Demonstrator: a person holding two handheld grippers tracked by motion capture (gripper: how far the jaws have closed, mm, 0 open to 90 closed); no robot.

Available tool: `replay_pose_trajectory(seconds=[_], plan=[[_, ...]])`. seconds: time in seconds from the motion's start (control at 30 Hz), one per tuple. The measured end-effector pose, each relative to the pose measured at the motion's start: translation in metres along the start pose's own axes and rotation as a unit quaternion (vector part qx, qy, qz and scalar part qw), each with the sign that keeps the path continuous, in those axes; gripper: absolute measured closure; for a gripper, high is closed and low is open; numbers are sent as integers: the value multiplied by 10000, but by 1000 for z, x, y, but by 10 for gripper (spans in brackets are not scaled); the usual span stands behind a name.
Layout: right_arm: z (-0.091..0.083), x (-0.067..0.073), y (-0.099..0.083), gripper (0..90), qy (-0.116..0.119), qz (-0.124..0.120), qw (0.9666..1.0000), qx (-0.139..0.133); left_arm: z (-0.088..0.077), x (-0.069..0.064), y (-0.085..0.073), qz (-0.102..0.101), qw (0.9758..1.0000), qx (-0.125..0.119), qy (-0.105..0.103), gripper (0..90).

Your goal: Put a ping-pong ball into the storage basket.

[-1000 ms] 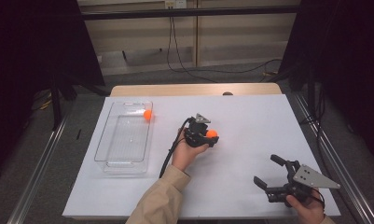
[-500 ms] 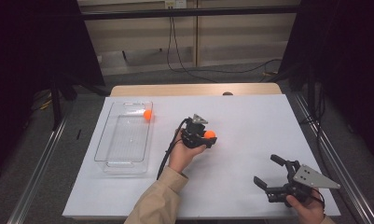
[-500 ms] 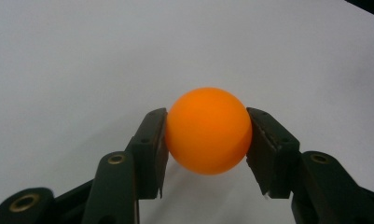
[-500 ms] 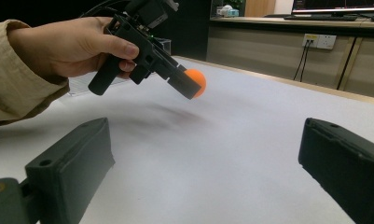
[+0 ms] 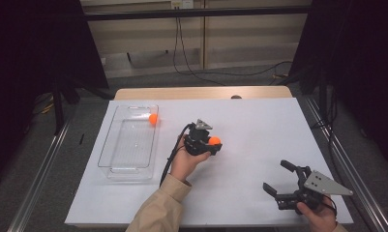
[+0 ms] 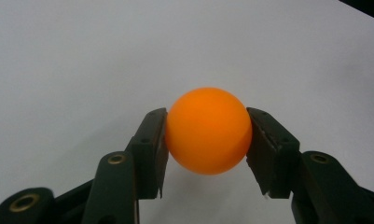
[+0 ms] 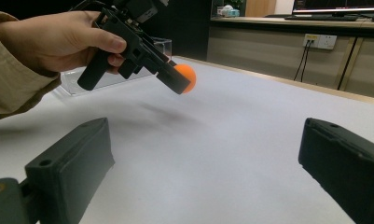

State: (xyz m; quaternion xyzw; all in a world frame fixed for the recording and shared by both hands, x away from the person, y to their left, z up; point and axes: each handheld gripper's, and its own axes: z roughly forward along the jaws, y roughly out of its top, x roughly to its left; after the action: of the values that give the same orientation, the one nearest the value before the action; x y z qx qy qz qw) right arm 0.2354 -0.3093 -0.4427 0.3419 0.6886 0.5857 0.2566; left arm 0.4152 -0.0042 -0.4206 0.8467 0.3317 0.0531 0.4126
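- The left gripper, a black two-jaw tool in the person's left hand, is held above the middle of the white table, its jaws pointing toward the table's right side in the high view.
- The beige sleeve of that arm rises from the bottom edge, and a black cable trails down beside the wrist.
- Its jaws are closed on a small orange ball; in the left gripper view both pads press the ball's sides, and white table lies beneath it.
- In the right gripper view the held ball is clear of the tabletop, with a soft shadow under it.
- The right gripper, black with a grey three-cornered plate on top, sits low at the table's near right corner in the person's right hand; its jaws stand wide apart with nothing between them.
- A second orange ball lies in the far corner of the clear rectangular plastic tray at the table's left, well apart from the held one.
- No readable writing or brand shows on anything.
- Compared with a second ago, the left gripper and its ball have shifted slightly toward the tray and a little farther from the person; the grip looks the same. The right gripper, the tray and the second ball lie as they did.
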Motion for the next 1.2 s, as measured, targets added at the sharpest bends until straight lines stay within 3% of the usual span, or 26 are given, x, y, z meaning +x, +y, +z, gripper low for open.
replay_pose_trajectory(seconds=[1.2], plan=[[2,2,1,24,31,-3,10000,-4,-37,3,-12,-67,9997,-170,180,510]])
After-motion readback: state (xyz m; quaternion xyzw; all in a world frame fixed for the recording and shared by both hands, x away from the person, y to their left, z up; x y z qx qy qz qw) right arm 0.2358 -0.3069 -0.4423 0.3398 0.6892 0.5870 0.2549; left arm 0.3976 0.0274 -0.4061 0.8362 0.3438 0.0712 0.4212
